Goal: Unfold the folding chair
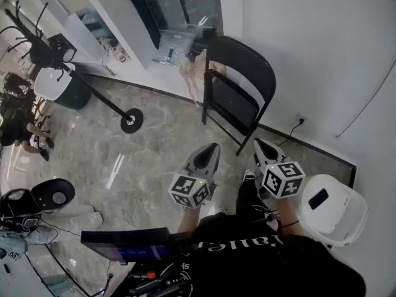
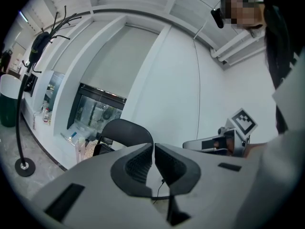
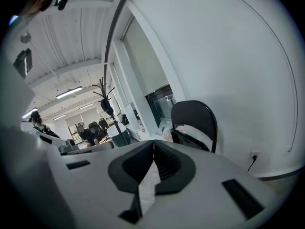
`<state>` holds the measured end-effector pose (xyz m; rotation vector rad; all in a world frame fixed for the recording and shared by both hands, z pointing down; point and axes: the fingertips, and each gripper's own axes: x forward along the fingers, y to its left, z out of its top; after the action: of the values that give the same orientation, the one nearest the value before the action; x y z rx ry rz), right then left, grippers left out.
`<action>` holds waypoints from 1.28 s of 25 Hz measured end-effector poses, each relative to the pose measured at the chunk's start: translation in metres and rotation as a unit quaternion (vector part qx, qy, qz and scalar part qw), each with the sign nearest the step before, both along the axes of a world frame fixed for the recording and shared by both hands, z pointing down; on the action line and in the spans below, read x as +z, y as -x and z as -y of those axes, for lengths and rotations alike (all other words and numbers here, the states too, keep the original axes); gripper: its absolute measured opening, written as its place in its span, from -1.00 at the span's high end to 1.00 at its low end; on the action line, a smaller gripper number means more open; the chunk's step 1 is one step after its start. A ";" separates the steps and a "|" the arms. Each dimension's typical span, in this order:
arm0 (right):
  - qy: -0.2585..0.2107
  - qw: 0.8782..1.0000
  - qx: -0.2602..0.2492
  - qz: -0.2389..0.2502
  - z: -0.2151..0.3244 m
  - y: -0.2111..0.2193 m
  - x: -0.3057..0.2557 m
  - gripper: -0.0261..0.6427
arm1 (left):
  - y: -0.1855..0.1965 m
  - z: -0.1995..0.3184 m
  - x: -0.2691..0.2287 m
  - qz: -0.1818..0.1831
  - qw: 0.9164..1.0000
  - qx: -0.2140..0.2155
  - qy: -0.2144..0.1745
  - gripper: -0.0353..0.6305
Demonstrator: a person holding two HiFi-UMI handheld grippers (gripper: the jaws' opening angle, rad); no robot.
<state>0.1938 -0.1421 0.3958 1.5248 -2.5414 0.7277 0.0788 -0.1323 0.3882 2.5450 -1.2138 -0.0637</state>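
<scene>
Against the white wall (image 1: 322,54) ahead: black folding chair (image 1: 238,94), seat tipped up.
Lower half cut off in both gripper views; shirt print (image 1: 238,245) too skewed to read. Left claw (image 1: 212,147) and right claw (image 1: 258,143) pressed together, empty, short of the chair; coat-rack base (image 1: 131,120) off left, white bin (image 1: 334,210) beside right claw.

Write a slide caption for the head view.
The left gripper and right gripper, jaws shut and empty, point at a folded black chair by the white wall.

Black folding chair (image 1: 238,91), folded upright, leaning against white wall
</scene>
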 end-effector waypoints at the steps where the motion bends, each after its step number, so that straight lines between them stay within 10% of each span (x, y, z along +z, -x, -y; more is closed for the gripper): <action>1: -0.001 1.000 -0.003 0.000 0.015 -0.007 -0.001 0.88 | -0.006 0.014 0.003 -0.001 1.000 -0.003 0.004 0.88; 13: 0.003 0.999 -0.053 0.013 0.169 -0.077 -0.008 0.88 | -0.080 0.146 0.030 -0.020 0.998 -0.047 0.041 0.88; 32: 0.001 0.992 -0.116 -0.057 0.325 -0.091 -0.024 0.87 | -0.081 0.275 0.091 -0.031 0.989 -0.069 0.129 0.54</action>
<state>0.2846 -0.4672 0.3718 1.2038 -2.5706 0.5949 0.1601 -0.4077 0.4796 2.2212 -1.2822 -0.0146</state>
